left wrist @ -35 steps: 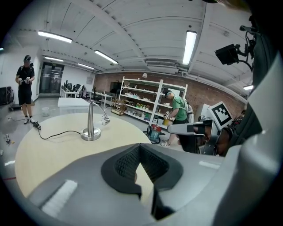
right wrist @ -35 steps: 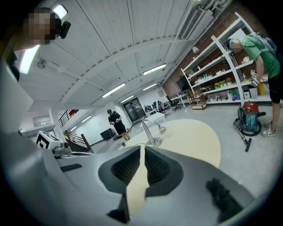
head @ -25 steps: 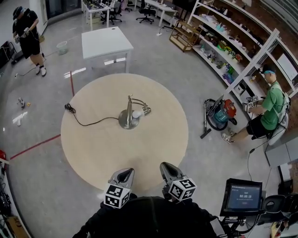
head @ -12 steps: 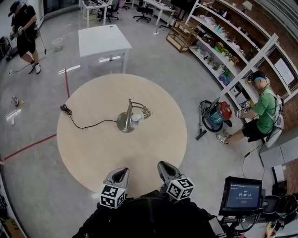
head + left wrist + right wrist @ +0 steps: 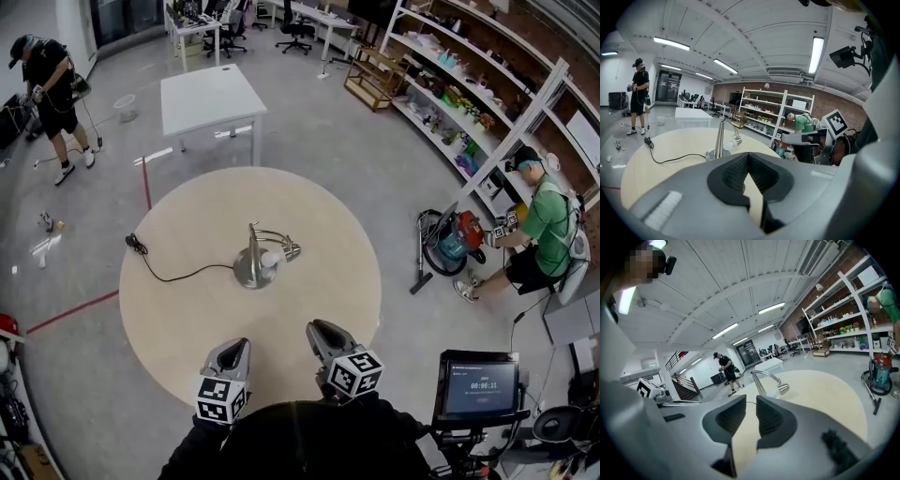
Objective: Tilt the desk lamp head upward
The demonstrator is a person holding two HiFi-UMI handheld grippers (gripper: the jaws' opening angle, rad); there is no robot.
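Observation:
A silver desk lamp (image 5: 253, 264) stands mid-table on the round beige table (image 5: 187, 328), its head (image 5: 287, 249) hanging low to the right of the stem. Its black cord (image 5: 173, 273) trails left. Both grippers hover at the table's near edge, well short of the lamp. My left gripper (image 5: 234, 346) is shut and empty; in the left gripper view its jaws (image 5: 748, 156) meet, with the lamp (image 5: 720, 140) ahead. My right gripper (image 5: 315, 329) has just been opening; a narrow gap shows (image 5: 751, 400) with nothing in it, and the lamp head (image 5: 783, 388) lies beyond.
A white square table (image 5: 211, 94) stands behind the round one. Shelving (image 5: 469, 103) lines the right wall, with a vacuum cleaner (image 5: 455, 234) and a seated person in green (image 5: 544, 220) beside it. Another person (image 5: 45, 80) stands far left. A monitor (image 5: 478, 384) sits at my right.
Both grippers have crept forward over the table's near edge toward the lamp. The lamp has not moved. The person at far left has walked a little.

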